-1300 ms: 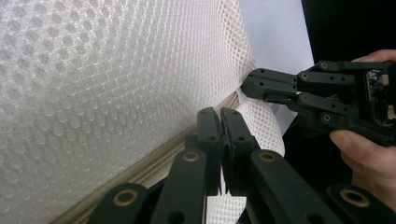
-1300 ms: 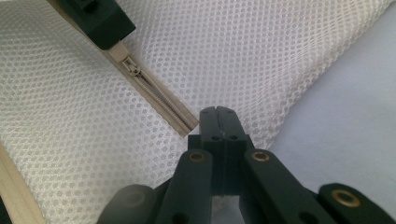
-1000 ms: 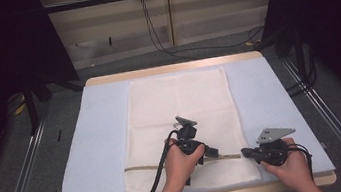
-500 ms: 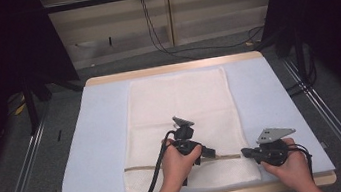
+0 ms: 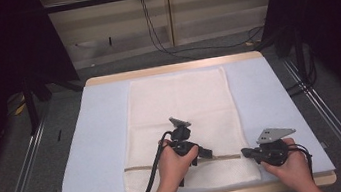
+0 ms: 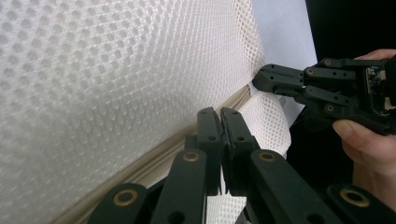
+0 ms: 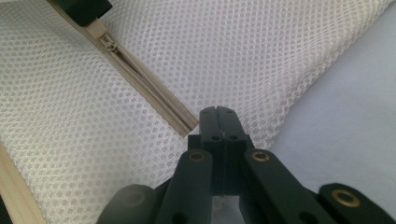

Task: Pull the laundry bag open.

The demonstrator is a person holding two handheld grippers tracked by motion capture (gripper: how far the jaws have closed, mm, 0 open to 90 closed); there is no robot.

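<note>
A dim room with dark curtains at both sides surrounded one wooden table (image 5: 179, 68), covered by one pale blue mat (image 5: 88, 138). On the mat lay one white mesh laundry bag (image 5: 180, 105), spread flat at the middle, its long axis running away from the person. One beige zipper (image 5: 225, 157) crossed the bag near its near edge. Two hand-held grippers worked at that zipper line. The left gripper (image 6: 220, 122), over the bag's near middle, had its jaws clenched together beside the zipper tape, with mesh beneath. The right gripper (image 7: 217, 122), at the bag's right near edge, was likewise clenched, its tips at the zipper's end. Whether either pinched any fabric could not be told.
</note>
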